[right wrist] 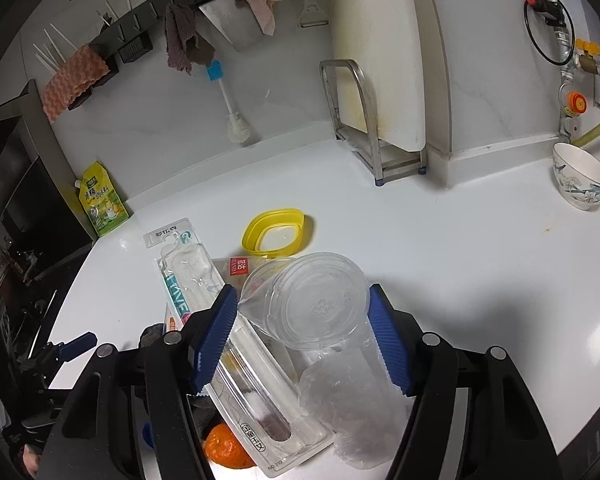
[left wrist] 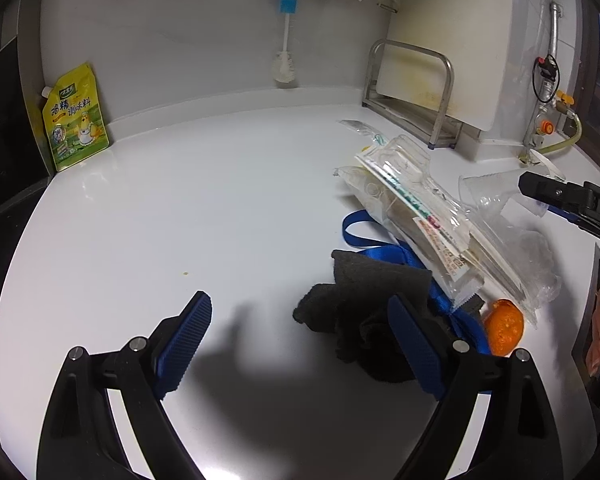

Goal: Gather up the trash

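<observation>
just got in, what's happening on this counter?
A person with a handheld gripper in each hand is clearing a trash pile off a white counter. The right gripper is open, its fingers either side of a clear plastic cup lying on the pile, not yet closed. The left gripper is open and empty next to a dark cloth. A toothbrush blister pack, blue ribbon and orange peel remain in the pile.

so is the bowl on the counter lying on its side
No, the bowl stands upright on the counter near the back right corner, with its open mouth facing up.
</observation>
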Demonstrator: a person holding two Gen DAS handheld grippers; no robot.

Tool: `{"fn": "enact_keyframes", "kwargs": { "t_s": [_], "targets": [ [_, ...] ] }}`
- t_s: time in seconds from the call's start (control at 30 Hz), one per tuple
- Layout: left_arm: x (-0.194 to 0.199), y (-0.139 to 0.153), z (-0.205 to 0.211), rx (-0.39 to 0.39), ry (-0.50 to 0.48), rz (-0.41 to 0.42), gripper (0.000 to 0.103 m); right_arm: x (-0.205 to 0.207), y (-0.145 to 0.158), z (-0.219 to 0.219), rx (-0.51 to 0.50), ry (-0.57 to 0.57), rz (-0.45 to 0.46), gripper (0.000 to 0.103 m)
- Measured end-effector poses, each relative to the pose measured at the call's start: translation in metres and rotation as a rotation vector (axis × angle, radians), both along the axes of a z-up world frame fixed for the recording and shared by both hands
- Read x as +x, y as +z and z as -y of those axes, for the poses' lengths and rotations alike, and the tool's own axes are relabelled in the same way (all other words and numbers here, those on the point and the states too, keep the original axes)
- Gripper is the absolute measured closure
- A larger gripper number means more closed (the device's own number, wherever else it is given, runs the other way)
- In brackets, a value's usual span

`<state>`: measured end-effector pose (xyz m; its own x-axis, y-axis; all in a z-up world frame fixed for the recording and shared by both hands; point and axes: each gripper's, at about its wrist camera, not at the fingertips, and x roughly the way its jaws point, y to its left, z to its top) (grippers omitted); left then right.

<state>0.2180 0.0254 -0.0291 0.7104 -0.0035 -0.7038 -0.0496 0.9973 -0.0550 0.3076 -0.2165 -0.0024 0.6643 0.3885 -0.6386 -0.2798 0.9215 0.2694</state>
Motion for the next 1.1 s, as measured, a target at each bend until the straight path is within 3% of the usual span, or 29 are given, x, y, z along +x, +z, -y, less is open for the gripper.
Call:
{"fn": "enact_keyframes", "kwargs": {
  "t_s": [0.2,0.57,0.67,0.73,0.83,1.1],
  "targets": [
    [-0.004,0.005,0.009,0.013,-0.028,0.027,0.013,-0.007,0.006,0.006,0.025,-0.01,0.018,0.039],
    [0.009,-0.008,0.023,0.047,-0.062,-0.017,0.015,-0.011,0.009,0.017,0.04,-0.051,0.022,0.039],
    [0.013,-0.011,0.025,0.023,-0.092,-0.042,0.039,-0.012,0.012,0.017,0.038,-0.058,0.029,0.039],
    [0.015,-0.012,0.028,0.014,-0.111,-0.052,0.062,-0.011,0.013,0.017,0.035,-0.063,0.032,0.039],
    [0.013,-0.01,0.031,0.013,-0.127,-0.046,0.077,-0.014,0.015,0.021,0.039,-0.074,0.037,0.039],
    [0.01,0.006,0.018,-0.002,-0.112,-0.01,0.087,-0.023,0.021,0.022,0.031,-0.09,0.043,0.039]
  ]
}}
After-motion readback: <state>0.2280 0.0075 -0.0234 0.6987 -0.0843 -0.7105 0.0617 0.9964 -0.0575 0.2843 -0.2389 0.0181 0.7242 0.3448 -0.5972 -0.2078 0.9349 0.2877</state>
